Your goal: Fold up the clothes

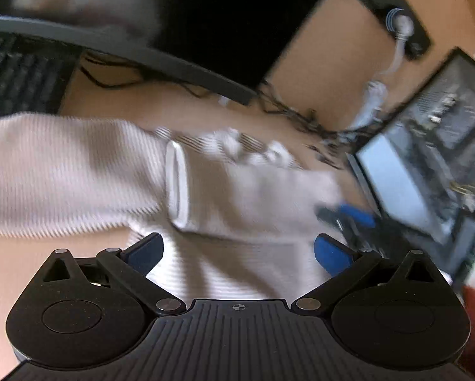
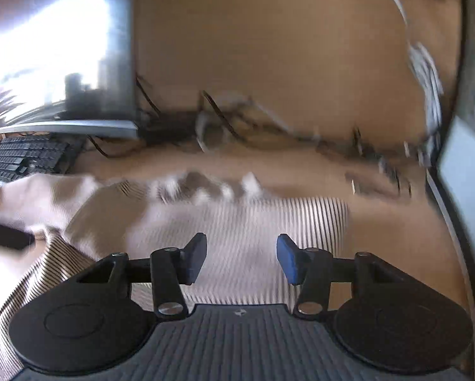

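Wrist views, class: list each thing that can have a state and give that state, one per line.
Left gripper: open, nothing between its pads.
Right gripper: open, above the cloth, holding nothing.
Striped garment: lying on the desk, rumpled at its far edge.
Sleeve: laid across the garment.
Monitor: lit.
Cables: tangled.

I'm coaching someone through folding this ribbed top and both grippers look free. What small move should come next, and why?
Probably lower the right gripper onto the striped ribbed top and pinch its near edge. Its jaws stand open with nothing between them and the fabric lies flat on the desk just ahead. The left gripper is open too, over the sleeve.
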The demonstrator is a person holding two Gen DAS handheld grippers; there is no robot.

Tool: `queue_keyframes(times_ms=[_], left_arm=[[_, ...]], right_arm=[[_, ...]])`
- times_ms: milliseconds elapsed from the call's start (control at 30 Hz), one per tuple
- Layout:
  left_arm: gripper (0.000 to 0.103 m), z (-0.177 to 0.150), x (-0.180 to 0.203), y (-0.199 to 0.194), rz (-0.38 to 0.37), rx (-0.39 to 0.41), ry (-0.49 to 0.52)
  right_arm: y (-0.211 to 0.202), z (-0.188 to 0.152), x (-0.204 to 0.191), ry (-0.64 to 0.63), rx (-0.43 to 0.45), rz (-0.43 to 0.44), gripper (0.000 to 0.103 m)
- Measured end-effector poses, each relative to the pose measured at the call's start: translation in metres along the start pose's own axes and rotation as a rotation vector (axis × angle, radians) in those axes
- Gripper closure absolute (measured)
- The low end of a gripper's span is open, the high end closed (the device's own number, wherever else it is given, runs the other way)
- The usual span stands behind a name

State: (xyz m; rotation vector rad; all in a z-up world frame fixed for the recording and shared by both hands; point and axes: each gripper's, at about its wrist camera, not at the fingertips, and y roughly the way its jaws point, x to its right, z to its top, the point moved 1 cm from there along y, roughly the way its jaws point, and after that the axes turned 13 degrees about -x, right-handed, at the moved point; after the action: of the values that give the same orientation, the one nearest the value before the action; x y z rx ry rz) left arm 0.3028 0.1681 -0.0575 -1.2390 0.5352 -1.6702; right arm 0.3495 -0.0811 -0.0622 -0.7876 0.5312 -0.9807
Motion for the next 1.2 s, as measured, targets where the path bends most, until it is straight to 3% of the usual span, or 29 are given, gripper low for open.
queue_keyframes(times_ms=[67, 200, 400, 467, 533, 600, 733, 833, 1000, 1067, 1200], left_arm=[[0.001, 0.006, -0.008, 0.003, 0.03, -0.003, -0.019], [0.014, 0.018, -0.005, 0.011, 0.097, 0.02, 0.011], [0.021, 0.036, -0.005, 0.033, 0.117, -0.026, 0.014], [0.031, 0.039, -0.002, 0.04, 0.131, -0.035, 0.024], [0.068, 0.041, 0.006, 0.045, 0.152, -0.037, 0.066], [0.084, 0.041, 0.017, 0.046, 0.166, -0.023, 0.126], [0.085, 0.044, 0.05, 0.028, 0.124, 0.085, 0.275], [0.085, 0.049, 0.06, 0.016, 0.157, 0.167, 0.344], [0.085, 0.051, 0.034, 0.049, 0.242, 0.082, 0.31], [0.082, 0.048, 0.02, 0.061, 0.295, 0.04, 0.285], [0.078, 0.044, 0.0, 0.047, 0.328, 0.063, 0.223]], right_arm=[[0.013, -0.011, 0.008, 0.035, -0.054, -0.013, 0.054], [0.008, -0.022, -0.002, -0.012, -0.038, -0.063, 0.054], [-0.028, -0.039, -0.021, -0.024, -0.006, 0.053, 0.047], [-0.033, -0.044, -0.024, -0.034, 0.009, 0.034, 0.047], [-0.036, -0.045, -0.022, -0.037, 0.028, 0.001, 0.047], [-0.036, -0.043, -0.016, -0.024, 0.034, -0.022, 0.047], [-0.037, -0.034, -0.006, -0.019, 0.067, -0.072, 0.047], [-0.035, -0.022, -0.003, -0.047, 0.105, -0.132, 0.047], [-0.016, -0.001, 0.0, -0.114, 0.115, -0.19, 0.047], [0.002, 0.001, -0.003, -0.162, 0.055, -0.204, 0.047], [0.027, -0.009, -0.003, -0.226, -0.024, -0.254, 0.046]])
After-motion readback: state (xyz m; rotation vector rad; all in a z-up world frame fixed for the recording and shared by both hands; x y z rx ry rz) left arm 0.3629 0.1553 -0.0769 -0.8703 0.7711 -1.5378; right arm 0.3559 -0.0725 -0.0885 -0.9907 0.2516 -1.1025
